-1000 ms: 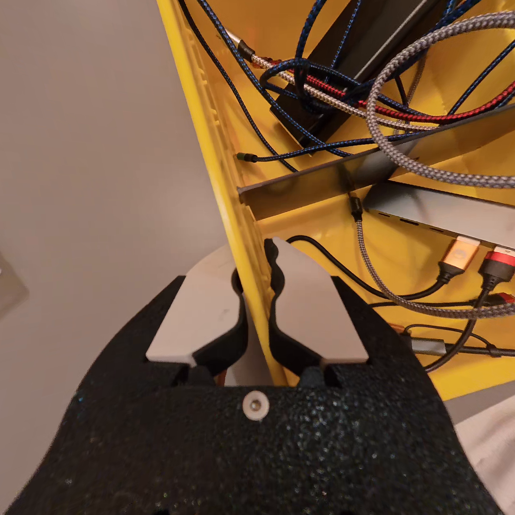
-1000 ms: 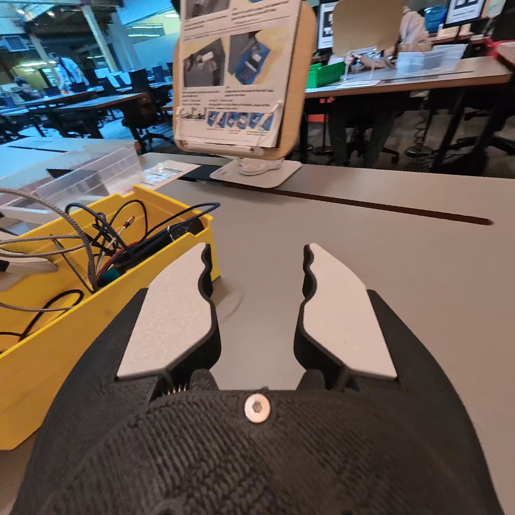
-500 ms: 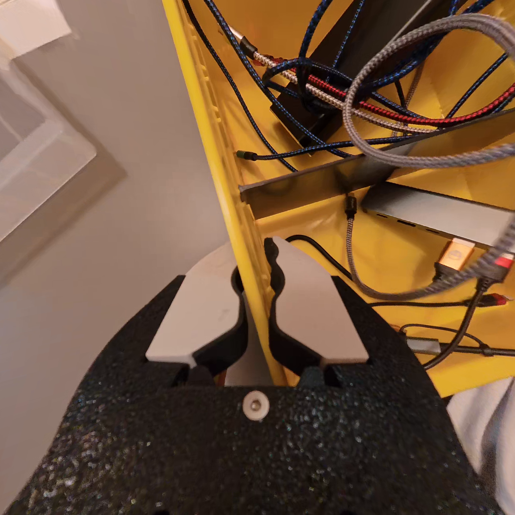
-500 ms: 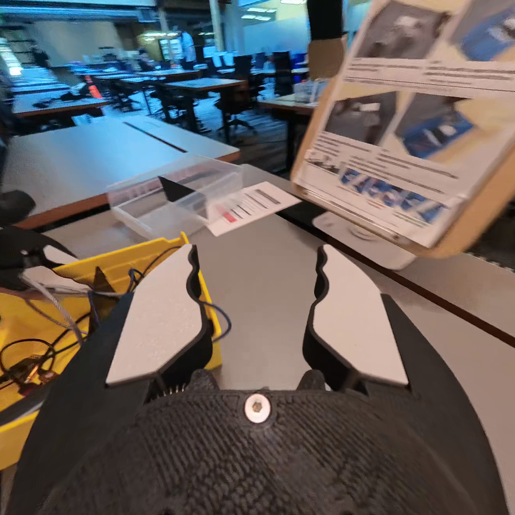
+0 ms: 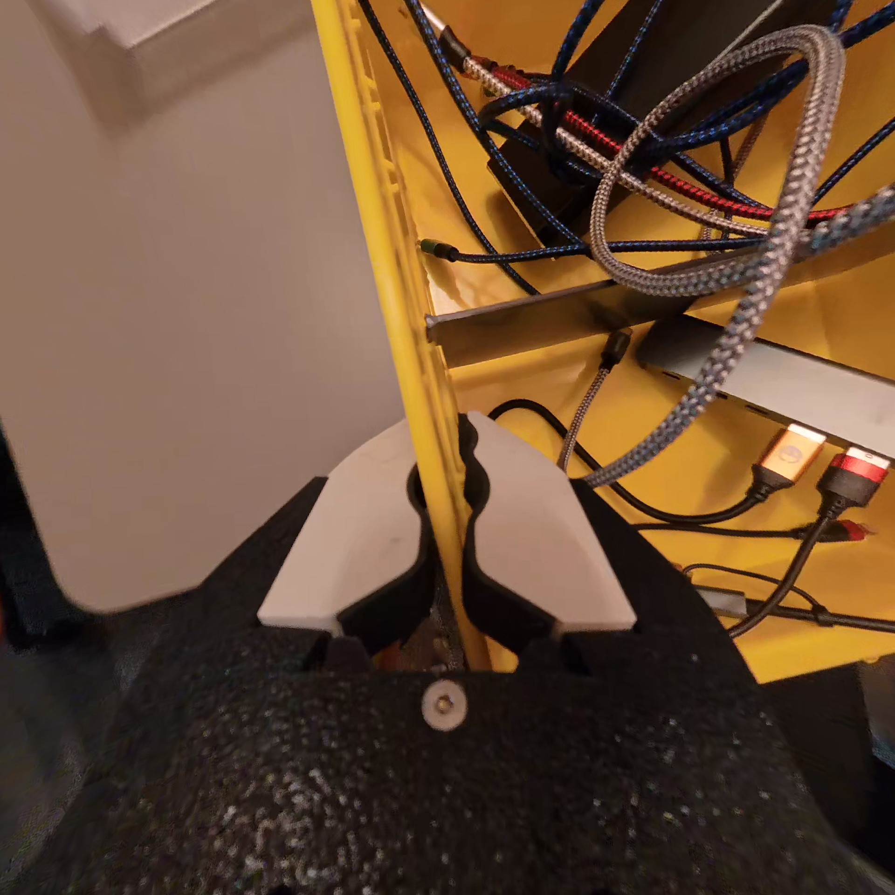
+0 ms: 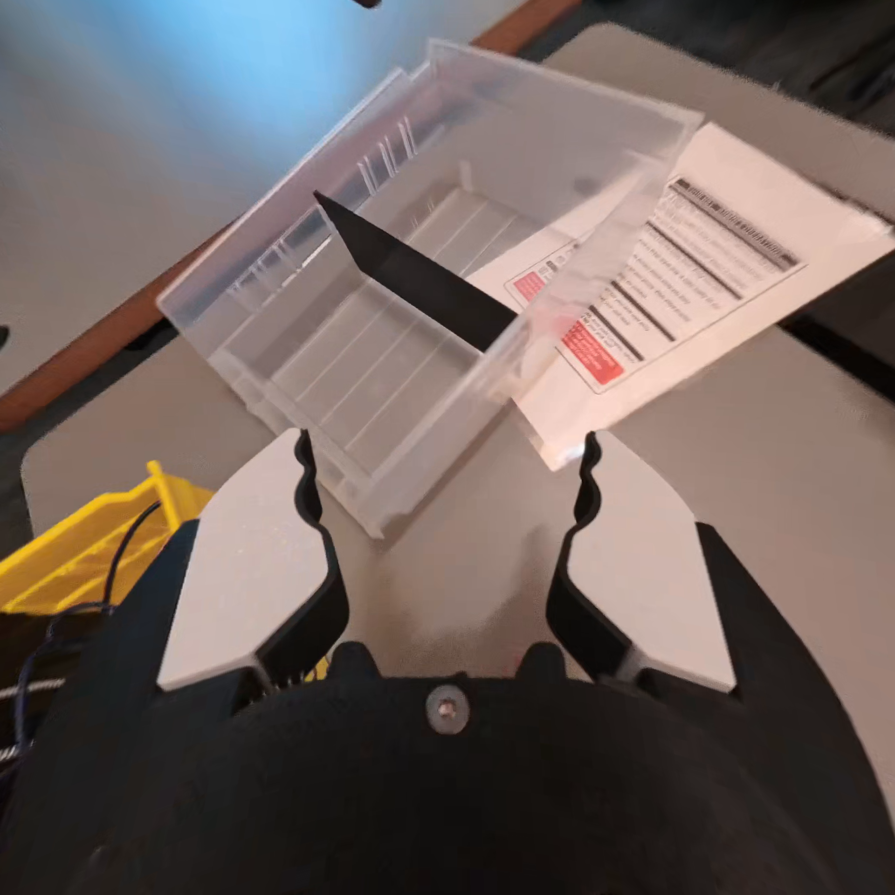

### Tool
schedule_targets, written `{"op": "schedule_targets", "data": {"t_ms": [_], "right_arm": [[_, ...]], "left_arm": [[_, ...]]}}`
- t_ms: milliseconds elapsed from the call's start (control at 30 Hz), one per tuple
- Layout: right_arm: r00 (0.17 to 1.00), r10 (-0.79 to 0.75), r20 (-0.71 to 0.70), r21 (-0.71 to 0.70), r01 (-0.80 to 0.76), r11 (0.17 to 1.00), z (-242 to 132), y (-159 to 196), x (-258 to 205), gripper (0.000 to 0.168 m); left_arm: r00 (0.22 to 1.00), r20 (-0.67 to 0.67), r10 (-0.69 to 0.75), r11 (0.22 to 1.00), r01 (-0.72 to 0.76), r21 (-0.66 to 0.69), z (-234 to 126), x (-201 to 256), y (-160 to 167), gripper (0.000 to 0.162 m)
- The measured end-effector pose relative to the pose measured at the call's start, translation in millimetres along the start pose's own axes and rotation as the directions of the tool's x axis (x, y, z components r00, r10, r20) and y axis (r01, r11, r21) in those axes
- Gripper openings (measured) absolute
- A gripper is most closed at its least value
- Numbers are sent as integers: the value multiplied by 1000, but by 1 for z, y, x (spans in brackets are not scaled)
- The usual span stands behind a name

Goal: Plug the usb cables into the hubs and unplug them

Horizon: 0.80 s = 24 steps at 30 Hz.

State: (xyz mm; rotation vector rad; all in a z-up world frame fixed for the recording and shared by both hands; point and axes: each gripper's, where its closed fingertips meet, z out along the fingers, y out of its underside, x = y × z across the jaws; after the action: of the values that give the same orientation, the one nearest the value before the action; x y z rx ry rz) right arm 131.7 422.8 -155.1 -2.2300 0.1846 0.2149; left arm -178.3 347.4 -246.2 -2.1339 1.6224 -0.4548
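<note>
Bin pinned, free tongs waiting!

My left gripper clamps the yellow bin wall to steady it; grey hub inside holds two plugs. Right gripper gapes empty over the table, beside the clear bin.

The bin is bright yellow. Inside lie a grey-and-white braided cable, blue-flecked black cables, a red-and-black braid, an orange-gold plug, a red plug and a grey hub. The desk is pale grey; the tray is clear with a black divider.
</note>
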Motion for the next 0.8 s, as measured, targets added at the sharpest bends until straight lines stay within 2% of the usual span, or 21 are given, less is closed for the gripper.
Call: {"op": "schedule_targets", "data": {"t_ms": [67, 133, 200, 233, 300, 367, 433, 500, 633, 700, 800], "right_arm": [[999, 52, 6, -43, -52, 998, 28, 2, -6, 99], [997, 60, -45, -88, -63, 994, 53, 7, -1, 96], [994, 54, -99, -146, -68, 987, 74, 17, 6, 100], [993, 55, -105, -177, -73, 981, 83, 24, 6, 91], [995, 63, -71, -208, -77, 975, 98, 34, 1, 63], [984, 114, -137, -174, -138, 975, 104, 33, 10, 50], [977, 92, -195, -155, -123, 980, 104, 31, 21, 36], [973, 49, -226, -159, -86, 984, 101, 28, 29, 26], [980, 20, -200, -114, -44, 993, 73, 8, 37, 27], [982, 5, -189, -48, -14, 999, 42, -8, 44, 26], [986, -6, -164, 55, 15, 998, -25, -22, 61, 24]], "left_arm": [[997, 45, -62, 998, 62, -3, -10, -15, 16, 7], [990, 81, -120, 993, 120, -1, -19, -28, 30, 7], [980, 110, -169, 986, 169, 3, -26, -38, 42, 7], [974, 124, -189, 982, 190, 4, -29, -43, 47, 6], [964, 148, -221, 975, 222, 5, -34, -51, 56, 6], [956, 159, -246, 969, 248, 10, -38, -57, 63, 6], [951, 167, -259, 966, 260, 17, -41, -62, 67, 6], [949, 165, -268, 963, 268, 24, -42, -64, 68, 6], [951, 149, -270, 963, 267, 36, -42, -67, 68, 6], [951, 137, -277, 961, 274, 42, -42, -68, 67, 6], [950, 105, -294, 956, 290, 52, -39, -72, 62, 6]]}}
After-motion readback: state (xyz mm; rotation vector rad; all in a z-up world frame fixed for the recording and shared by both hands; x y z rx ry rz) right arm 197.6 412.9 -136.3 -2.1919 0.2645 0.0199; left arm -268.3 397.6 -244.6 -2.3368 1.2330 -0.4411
